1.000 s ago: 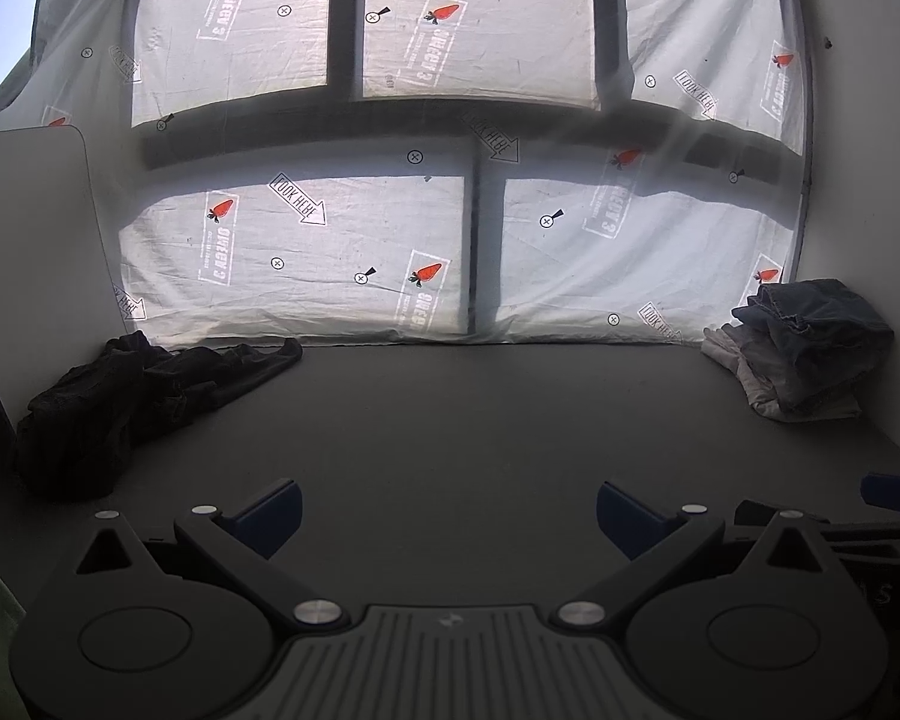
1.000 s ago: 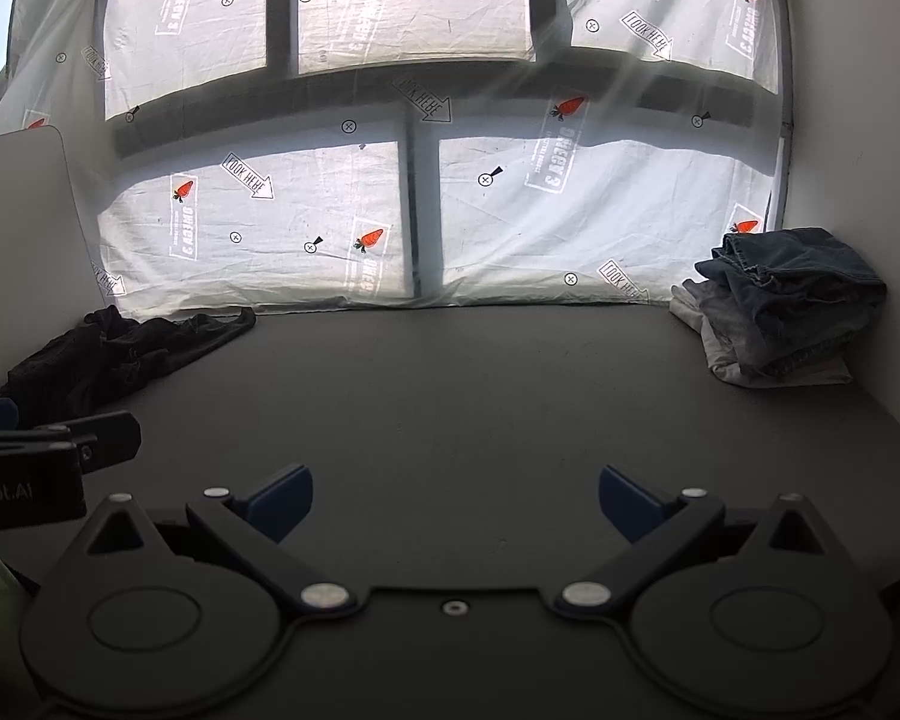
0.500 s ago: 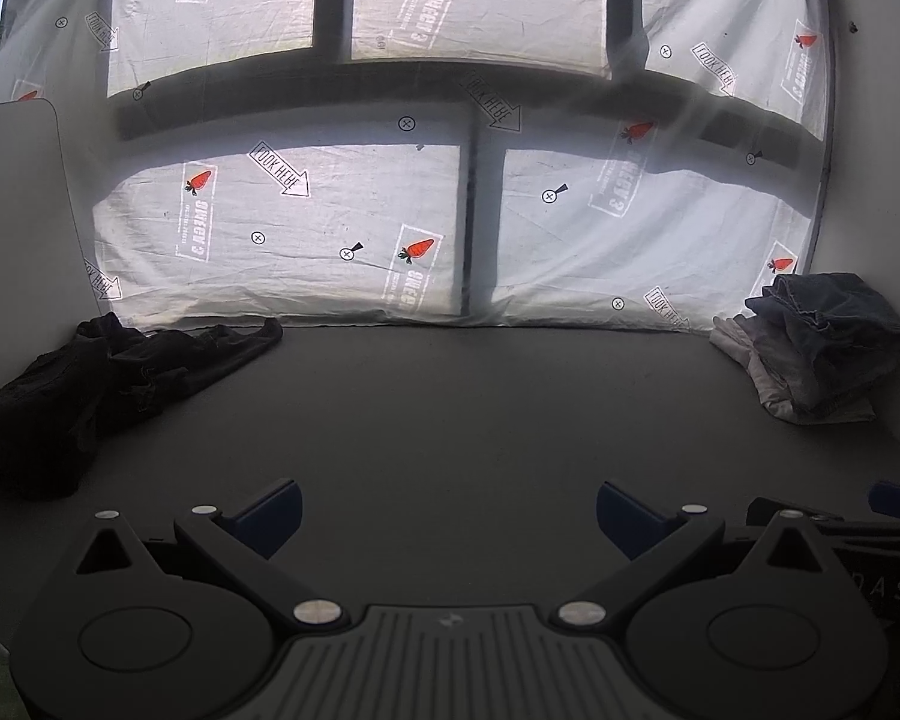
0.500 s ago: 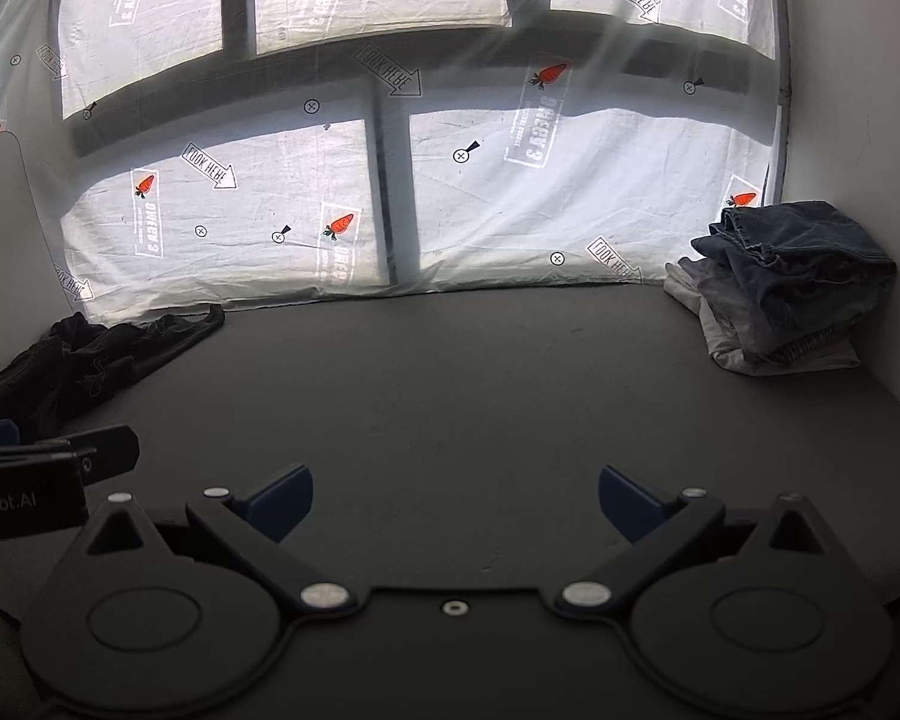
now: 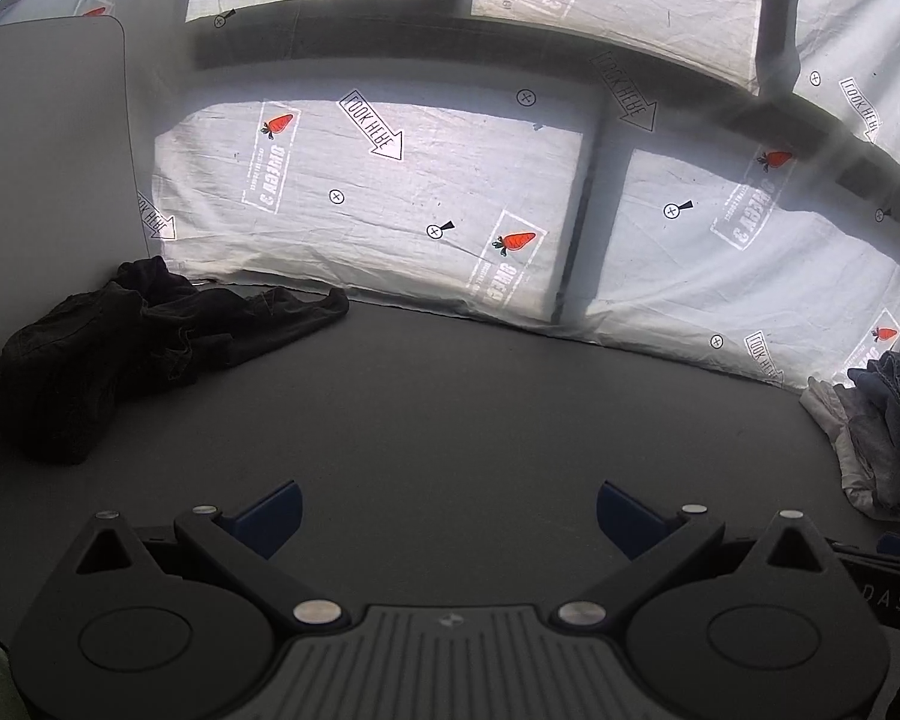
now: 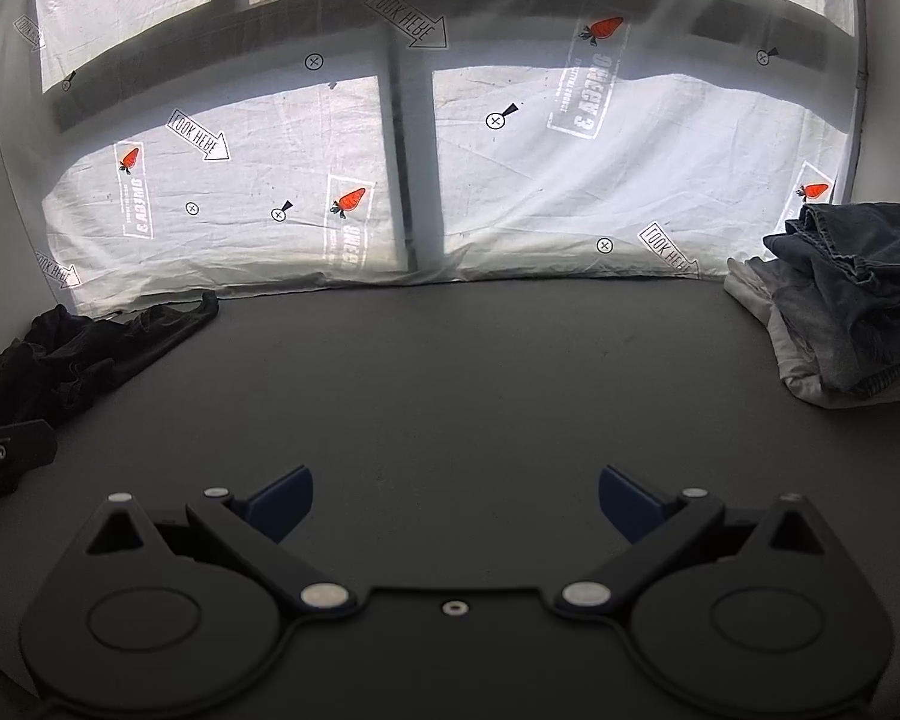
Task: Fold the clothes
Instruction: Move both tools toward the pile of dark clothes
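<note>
The left gripper (image 5: 447,516) fills the bottom of its own view, jaws spread wide, blue fingertips (image 5: 267,510) apart with nothing between them. The right gripper (image 6: 455,501) sits likewise at the bottom of its frame, jaws parted and empty. Both seem to hover low, roughly level.

The stack of folded blue denim and pale grey clothes (image 5: 888,432) runs off the left wrist view's right edge; the crumpled black garment heap (image 6: 60,354) is cropped at the right wrist view's left edge, its folds indistinguishable.
</note>
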`<action>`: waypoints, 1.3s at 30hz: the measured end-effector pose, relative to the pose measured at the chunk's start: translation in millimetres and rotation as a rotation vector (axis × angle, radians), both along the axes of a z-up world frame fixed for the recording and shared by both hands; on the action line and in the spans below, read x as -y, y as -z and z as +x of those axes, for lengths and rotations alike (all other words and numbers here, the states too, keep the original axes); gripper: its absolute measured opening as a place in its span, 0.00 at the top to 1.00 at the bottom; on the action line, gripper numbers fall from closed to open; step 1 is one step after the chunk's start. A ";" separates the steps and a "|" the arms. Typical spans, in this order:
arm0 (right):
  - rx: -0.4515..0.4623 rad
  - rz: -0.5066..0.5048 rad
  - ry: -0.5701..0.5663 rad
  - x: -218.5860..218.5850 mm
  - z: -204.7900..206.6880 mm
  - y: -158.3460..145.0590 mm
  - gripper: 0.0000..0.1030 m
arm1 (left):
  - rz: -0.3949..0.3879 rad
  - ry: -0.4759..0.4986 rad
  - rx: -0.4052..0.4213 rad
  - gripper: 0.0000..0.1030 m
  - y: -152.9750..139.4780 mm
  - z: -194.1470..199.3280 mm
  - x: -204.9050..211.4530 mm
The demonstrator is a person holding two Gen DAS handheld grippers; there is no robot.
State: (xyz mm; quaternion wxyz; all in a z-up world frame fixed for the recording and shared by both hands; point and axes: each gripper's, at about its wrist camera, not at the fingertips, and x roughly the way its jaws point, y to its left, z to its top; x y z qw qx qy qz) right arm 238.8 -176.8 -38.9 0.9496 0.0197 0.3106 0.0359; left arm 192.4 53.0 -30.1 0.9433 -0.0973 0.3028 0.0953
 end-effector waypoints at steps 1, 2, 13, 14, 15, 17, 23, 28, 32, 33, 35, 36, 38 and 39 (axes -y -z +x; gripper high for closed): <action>-0.008 -0.002 0.000 -2.7 7.4 1.7 0.00 | -0.013 -0.007 -0.012 0.00 3.1 3.8 -3.9; -0.016 -0.004 -0.001 -5.4 14.8 3.5 0.00 | -0.026 -0.013 -0.025 0.00 6.0 7.6 -7.8; -0.089 -0.034 0.004 -55.0 84.3 20.0 0.00 | -0.135 -0.052 -0.075 0.00 26.8 60.2 -101.7; -0.094 -0.045 0.006 -65.4 89.3 19.7 0.00 | -0.132 -0.066 -0.087 0.00 29.8 68.0 -115.0; -0.098 -0.058 0.009 -75.5 94.2 18.1 0.00 | -0.128 -0.084 -0.103 0.00 32.9 76.2 -128.8; -0.095 -0.066 0.017 -91.2 101.2 14.9 0.00 | -0.135 -0.122 -0.111 0.00 39.2 89.4 -157.4; -0.154 -0.074 0.038 -133.3 133.0 25.7 0.00 | -0.147 -0.207 -0.143 0.01 60.7 127.3 -234.6; -0.182 -0.113 0.063 -164.5 166.2 33.1 0.00 | -0.067 -0.267 -0.145 0.03 73.6 159.8 -287.8; -0.210 -0.146 0.073 -185.8 193.9 39.4 0.00 | -0.028 -0.337 -0.131 0.06 80.8 188.0 -327.3; -0.219 -0.155 0.076 -190.6 200.9 41.4 0.00 | -0.015 -0.359 -0.123 0.06 82.9 194.9 -336.3; -0.237 -0.171 0.081 -200.4 214.9 45.4 0.00 | 0.019 -0.397 -0.113 0.06 88.5 209.9 -353.8; -0.244 -0.179 0.080 -206.4 221.5 48.2 0.00 | 0.033 -0.400 -0.120 0.05 93.4 217.2 -361.3; -0.257 -0.194 0.077 -218.2 233.5 53.3 0.00 | 0.055 -0.400 -0.135 0.05 103.6 229.8 -374.9; -0.265 -0.196 0.072 -223.2 238.3 55.4 0.00 | 0.063 -0.403 -0.143 0.05 109.7 235.9 -382.1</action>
